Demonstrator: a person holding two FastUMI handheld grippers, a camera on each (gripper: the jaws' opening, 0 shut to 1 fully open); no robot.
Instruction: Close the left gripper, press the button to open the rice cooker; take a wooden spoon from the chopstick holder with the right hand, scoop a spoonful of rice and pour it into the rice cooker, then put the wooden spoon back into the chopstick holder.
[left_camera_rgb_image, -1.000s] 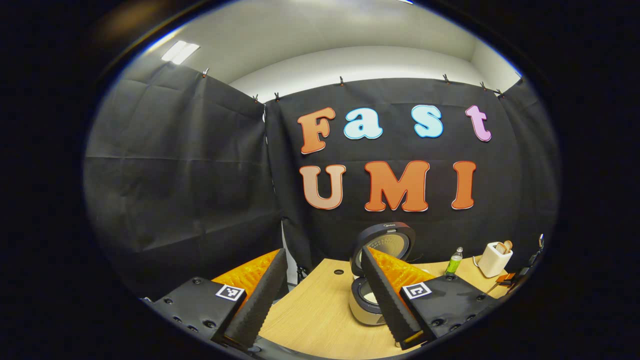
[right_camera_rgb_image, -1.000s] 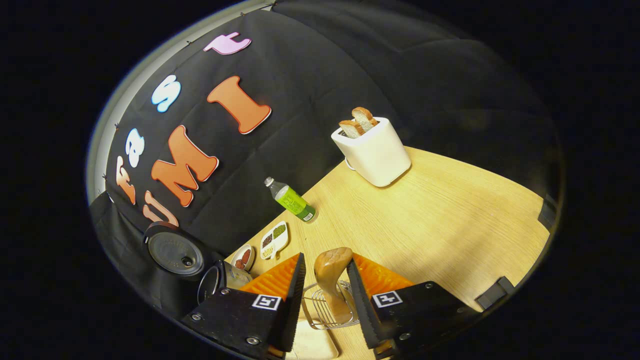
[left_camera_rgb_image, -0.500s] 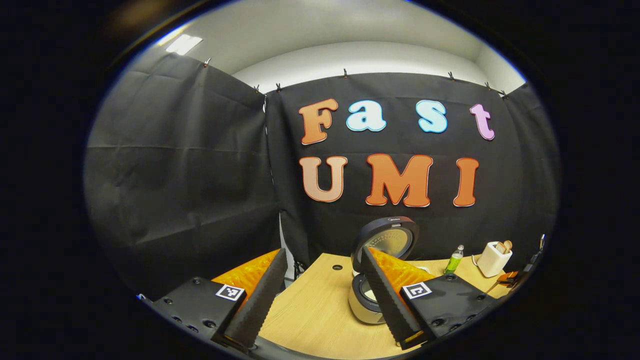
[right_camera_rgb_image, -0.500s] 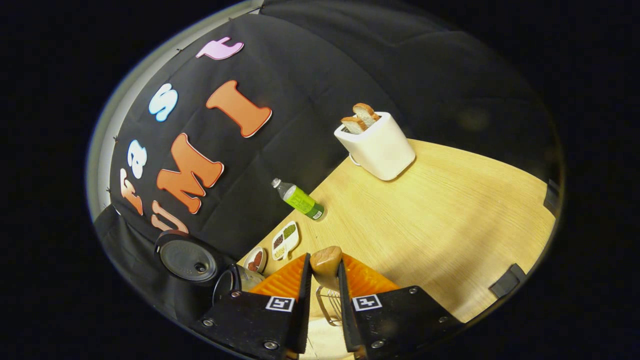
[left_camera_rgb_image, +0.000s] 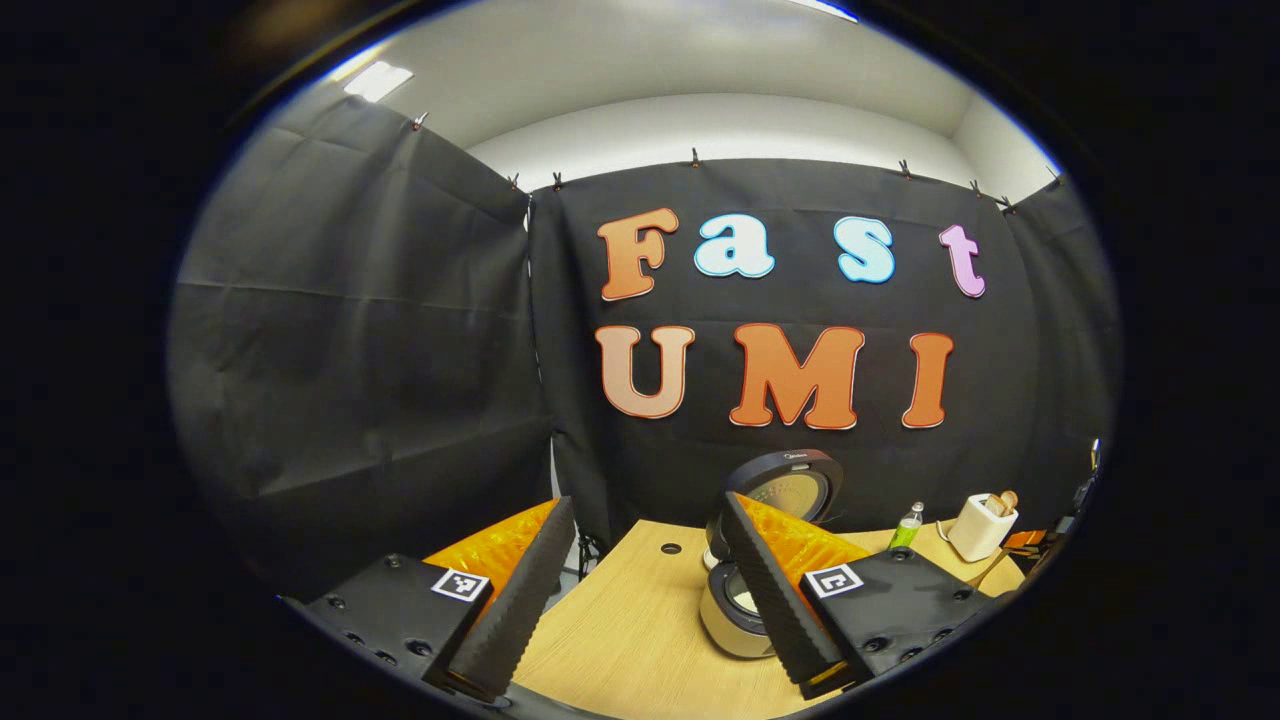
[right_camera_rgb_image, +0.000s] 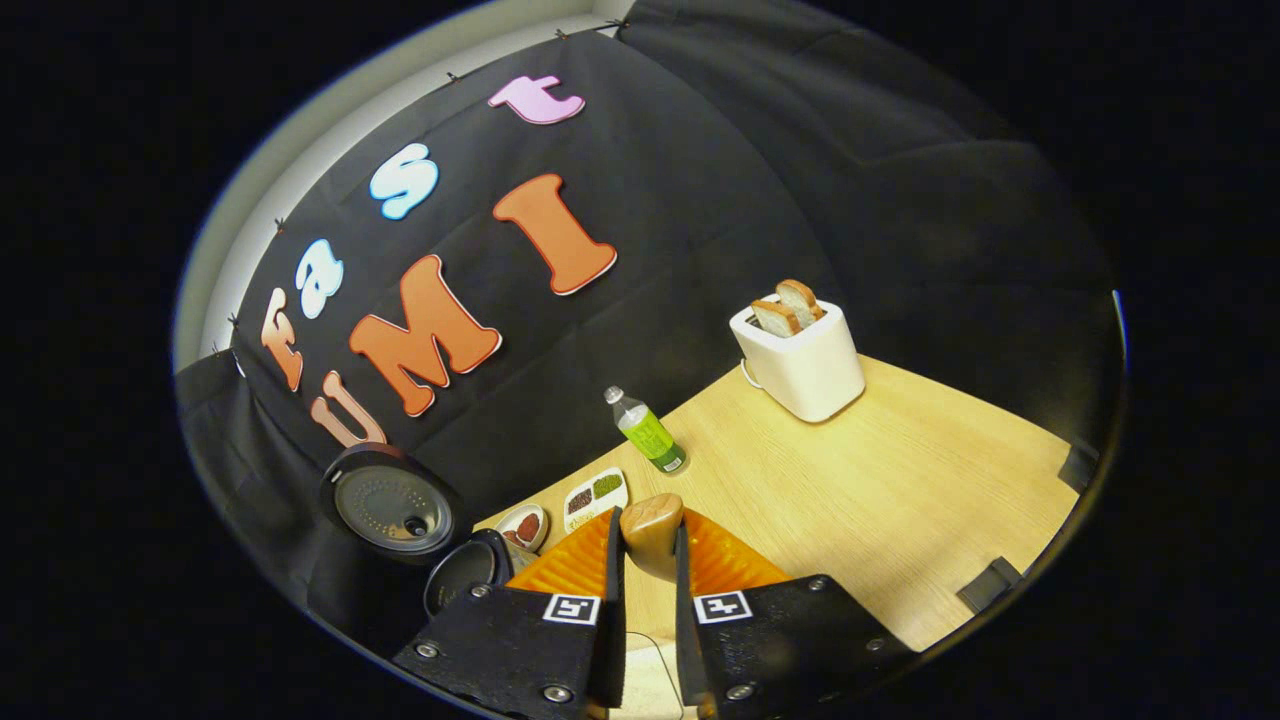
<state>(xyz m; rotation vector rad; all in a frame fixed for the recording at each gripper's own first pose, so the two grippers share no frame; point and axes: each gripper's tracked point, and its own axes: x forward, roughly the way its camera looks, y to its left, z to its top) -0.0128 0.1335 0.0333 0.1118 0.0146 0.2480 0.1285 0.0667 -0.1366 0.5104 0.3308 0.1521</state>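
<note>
In the right gripper view my right gripper (right_camera_rgb_image: 647, 535) is shut on the rounded end of the wooden spoon's handle (right_camera_rgb_image: 652, 512), which sticks up between the fingers. The spoon's bowl is hidden below them. The rice cooker (right_camera_rgb_image: 465, 583) stands at the left with its lid (right_camera_rgb_image: 393, 508) raised. In the left gripper view my left gripper (left_camera_rgb_image: 645, 510) is open and holds nothing, hovering above the table's left end. The open rice cooker (left_camera_rgb_image: 735, 612) sits just behind its right finger, its lid (left_camera_rgb_image: 790, 487) upright.
A green-labelled bottle (right_camera_rgb_image: 648, 432), a white toaster (right_camera_rgb_image: 800, 362) with two bread slices, a small dish of red beans (right_camera_rgb_image: 524, 526) and a divided dish of grains (right_camera_rgb_image: 595, 492) stand on the wooden table (right_camera_rgb_image: 900, 500). Bare table lies right of the gripper.
The right gripper has closed on the spoon's handle and risen; the wire holder seen under it earlier has dropped out of sight. The left gripper has only drifted slightly.
</note>
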